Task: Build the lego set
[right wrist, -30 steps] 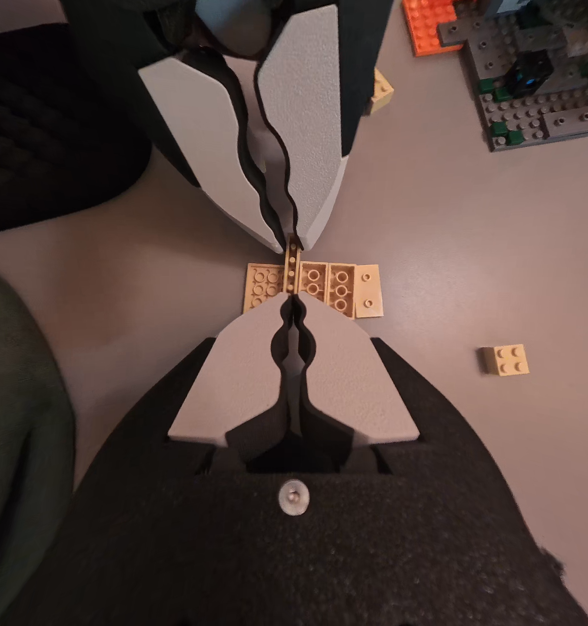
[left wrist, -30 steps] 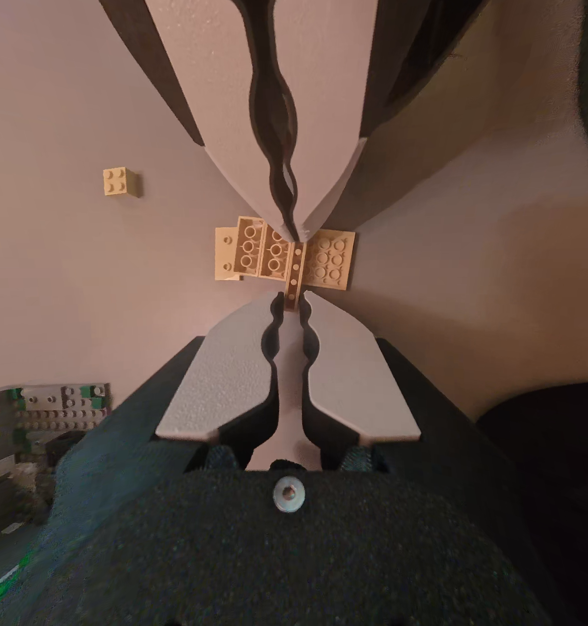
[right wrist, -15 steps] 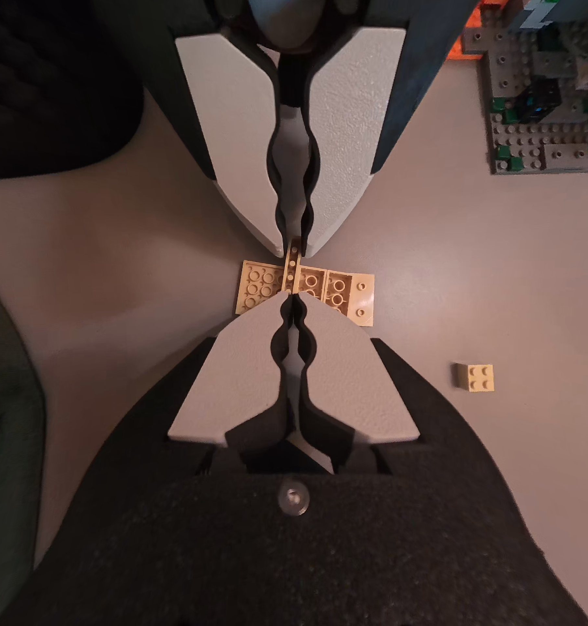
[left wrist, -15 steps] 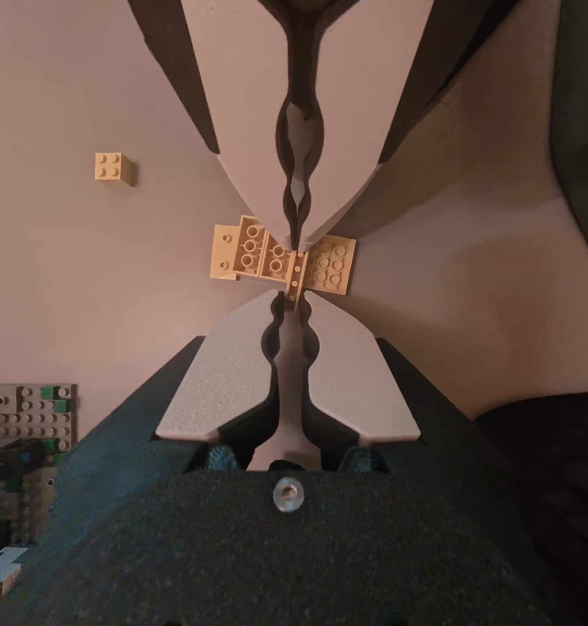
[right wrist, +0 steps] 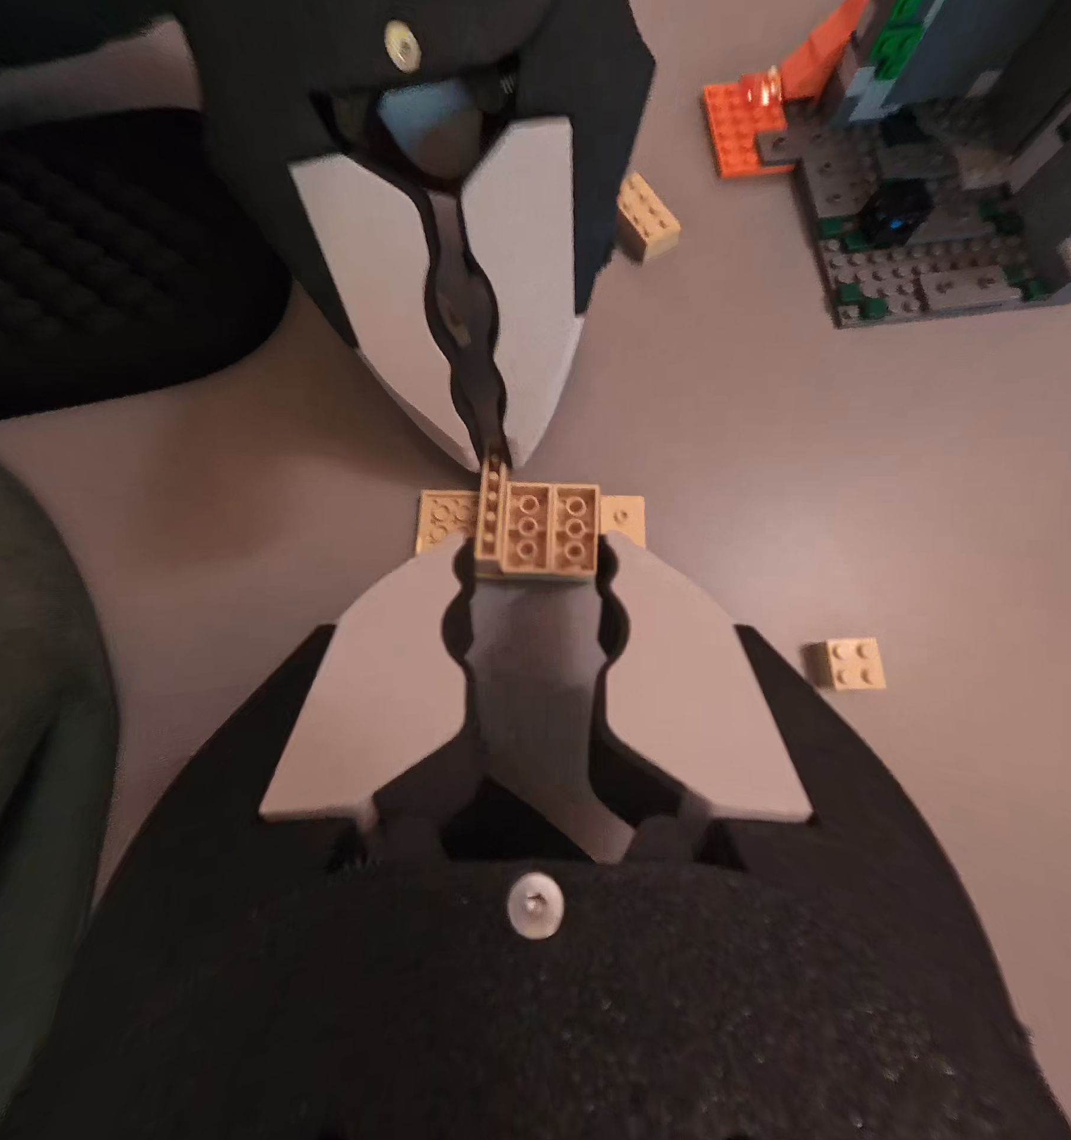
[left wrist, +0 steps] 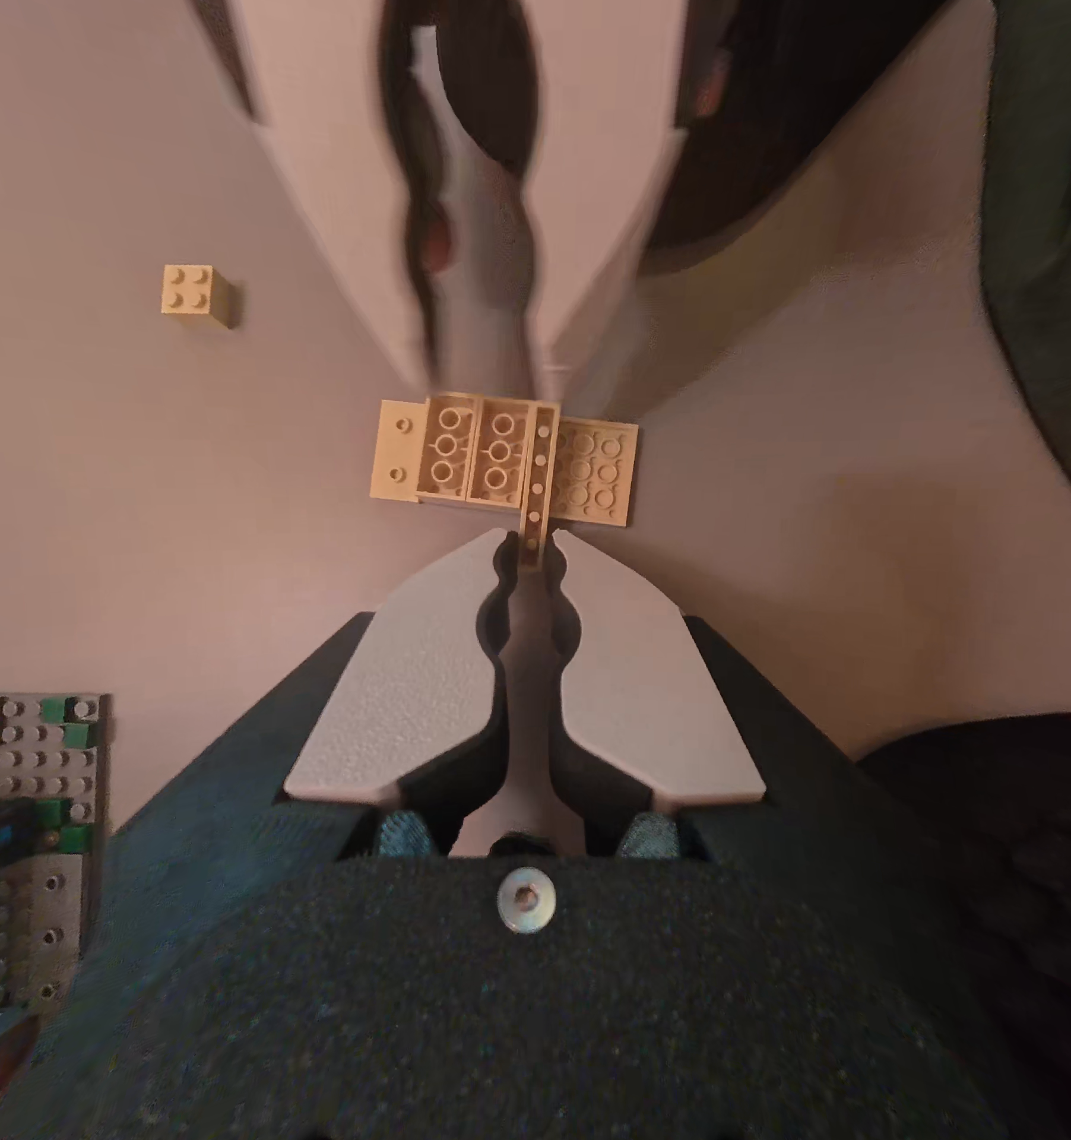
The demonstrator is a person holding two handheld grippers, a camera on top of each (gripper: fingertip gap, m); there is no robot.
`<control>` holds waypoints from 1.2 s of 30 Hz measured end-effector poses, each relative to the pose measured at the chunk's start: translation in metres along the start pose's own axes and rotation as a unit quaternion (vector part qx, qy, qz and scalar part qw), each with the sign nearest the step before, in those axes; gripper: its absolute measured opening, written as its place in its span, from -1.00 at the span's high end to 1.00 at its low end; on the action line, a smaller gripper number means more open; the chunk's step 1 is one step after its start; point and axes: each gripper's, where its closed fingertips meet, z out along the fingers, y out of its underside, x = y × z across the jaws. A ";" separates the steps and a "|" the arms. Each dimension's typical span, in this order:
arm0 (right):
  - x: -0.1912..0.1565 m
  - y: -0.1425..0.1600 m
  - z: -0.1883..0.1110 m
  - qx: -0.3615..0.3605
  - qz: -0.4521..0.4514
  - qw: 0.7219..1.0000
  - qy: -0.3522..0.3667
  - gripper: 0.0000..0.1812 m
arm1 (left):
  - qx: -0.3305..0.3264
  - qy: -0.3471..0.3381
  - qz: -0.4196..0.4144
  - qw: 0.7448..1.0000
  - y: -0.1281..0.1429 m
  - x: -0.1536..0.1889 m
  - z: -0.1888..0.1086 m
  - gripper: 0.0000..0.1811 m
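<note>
A tan lego assembly (left wrist: 496, 462) lies upside down on the table, with a narrow tan brick (left wrist: 536, 469) set across it. My left gripper (left wrist: 530, 540) is shut on the near end of that narrow brick; in the right wrist view it (right wrist: 493, 459) pinches the brick's far end. My right gripper (right wrist: 533, 555) is open, its fingertips on either side of the assembly (right wrist: 548, 530). In the left wrist view it (left wrist: 480, 382) is blurred at the far edge of the assembly.
A loose tan 2x2 brick (right wrist: 847, 663) lies to the right of the assembly, a tan 2x3 brick (right wrist: 647, 216) farther back. A grey and green build (right wrist: 928, 271) with an orange plate (right wrist: 739, 129) stands at the far right. A black cushion (right wrist: 89, 259) lies on the left. Some 4 cm of space lies between my two pairs of fingers.
My right gripper has let go of the narrow brick and opened wide around the assembly. My left gripper still holds the brick's other end.
</note>
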 end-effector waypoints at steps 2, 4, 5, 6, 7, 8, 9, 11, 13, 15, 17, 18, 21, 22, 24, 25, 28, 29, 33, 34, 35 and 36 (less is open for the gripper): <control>0.002 0.006 0.001 -0.011 0.006 1.000 -0.004 0.57 | -0.003 -0.002 0.001 1.000 -0.001 -0.001 -0.001 0.91; 0.001 0.004 0.001 -0.002 -0.006 1.000 0.005 0.59 | -0.004 -0.001 0.004 1.000 -0.003 -0.001 -0.002 0.91; 0.000 0.004 0.001 -0.004 -0.019 1.000 0.014 0.59 | -0.005 -0.001 0.004 1.000 -0.004 -0.001 -0.002 0.91; 0.001 0.005 0.002 -0.008 -0.031 0.999 0.022 0.58 | -0.006 -0.001 0.005 1.000 -0.004 -0.001 -0.002 0.91; 0.001 0.006 0.004 -0.013 -0.035 0.999 0.023 0.54 | -0.010 -0.001 0.006 1.000 -0.004 -0.002 -0.001 0.90; 0.000 0.008 0.006 -0.022 -0.031 0.999 0.017 0.51 | -0.013 -0.001 0.006 1.000 -0.004 -0.002 -0.001 0.89; 0.001 0.010 0.009 -0.030 -0.025 0.999 0.013 0.47 | -0.016 -0.001 0.006 1.000 -0.003 -0.002 -0.001 0.89; 0.000 0.012 0.013 -0.039 -0.023 0.999 0.010 0.42 | -0.020 -0.001 0.005 1.000 -0.003 -0.002 0.000 0.89; 0.003 0.013 0.017 -0.046 -0.027 0.998 0.018 0.40 | -0.019 -0.002 0.004 1.000 -0.003 -0.002 -0.001 0.89; 0.005 0.015 0.020 -0.052 -0.024 0.998 0.018 0.42 | -0.018 -0.005 0.003 1.000 -0.003 -0.002 -0.002 0.88; 0.006 0.014 0.020 -0.048 -0.019 0.998 0.018 0.49 | -0.015 -0.009 0.001 1.000 -0.003 -0.002 -0.004 0.87; 0.007 0.013 0.020 -0.046 -0.017 0.999 0.019 0.53 | -0.013 -0.014 0.000 1.000 -0.004 -0.003 -0.006 0.87; 0.007 0.014 0.019 -0.051 -0.016 0.998 0.023 0.53 | -0.004 -0.034 -0.005 0.999 -0.006 -0.004 -0.013 0.86; 0.007 0.014 0.019 -0.053 -0.014 0.998 0.026 0.53 | -0.001 -0.041 -0.007 0.999 -0.006 -0.005 -0.015 0.86; 0.007 0.015 0.019 -0.056 -0.006 0.998 0.033 0.53 | 0.005 -0.056 -0.010 0.998 -0.007 -0.004 -0.019 0.86; 0.007 0.015 0.019 -0.057 -0.003 0.998 0.035 0.53 | 0.008 -0.059 -0.013 0.998 -0.008 -0.002 -0.021 0.87; 0.005 0.015 0.018 -0.065 0.017 0.996 0.051 0.53 | 0.014 -0.064 -0.013 0.998 -0.013 0.008 -0.022 0.89; 0.005 0.016 0.017 -0.066 0.023 0.996 0.060 0.53 | 0.016 -0.066 -0.012 0.998 -0.015 0.013 -0.021 0.90; -0.003 0.015 0.017 -0.072 0.030 0.992 0.096 0.53 | 0.019 -0.076 -0.011 0.997 -0.019 0.024 -0.012 0.89; -0.006 0.015 0.016 -0.072 0.032 0.991 0.106 0.53 | 0.021 -0.075 -0.012 0.997 -0.020 0.026 -0.010 0.89; -0.009 0.015 0.016 -0.073 0.033 0.990 0.114 0.53 | 0.021 -0.071 -0.014 0.997 -0.020 0.029 -0.008 0.89; -0.011 0.015 0.016 -0.075 0.037 0.989 0.120 0.53 | 0.019 -0.067 -0.014 0.997 -0.019 0.032 -0.007 0.89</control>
